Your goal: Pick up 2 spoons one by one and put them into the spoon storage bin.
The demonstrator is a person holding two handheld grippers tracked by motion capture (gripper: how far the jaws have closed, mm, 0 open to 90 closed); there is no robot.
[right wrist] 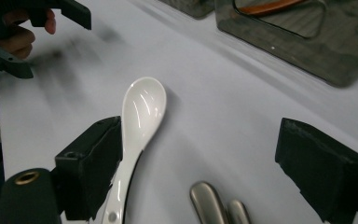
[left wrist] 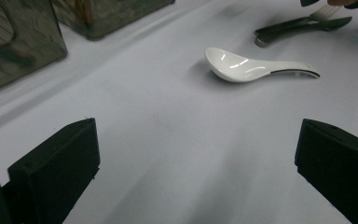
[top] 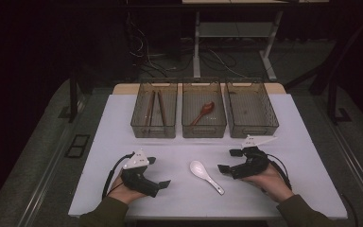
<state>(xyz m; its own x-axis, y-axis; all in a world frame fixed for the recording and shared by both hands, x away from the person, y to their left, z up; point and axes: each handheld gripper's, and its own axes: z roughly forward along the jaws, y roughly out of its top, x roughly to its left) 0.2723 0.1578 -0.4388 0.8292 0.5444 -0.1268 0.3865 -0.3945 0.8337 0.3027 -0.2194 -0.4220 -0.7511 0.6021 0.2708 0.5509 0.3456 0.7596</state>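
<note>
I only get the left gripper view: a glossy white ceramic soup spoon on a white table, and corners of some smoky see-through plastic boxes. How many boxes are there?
Observer: Three smoky transparent plastic bins stand in a row: left bin, middle bin, right bin.
Operator: Is anything inside them?
Observer: The middle bin holds a reddish-brown spoon.
Operator: And the left one?
Observer: A pair of brown wooden chopsticks lies in it lengthwise.
Operator: How near is the other gripper to my white spoon?
Observer: In the right gripper view, the right gripper is open and the white spoon has its handle right beside one jaw.
</note>
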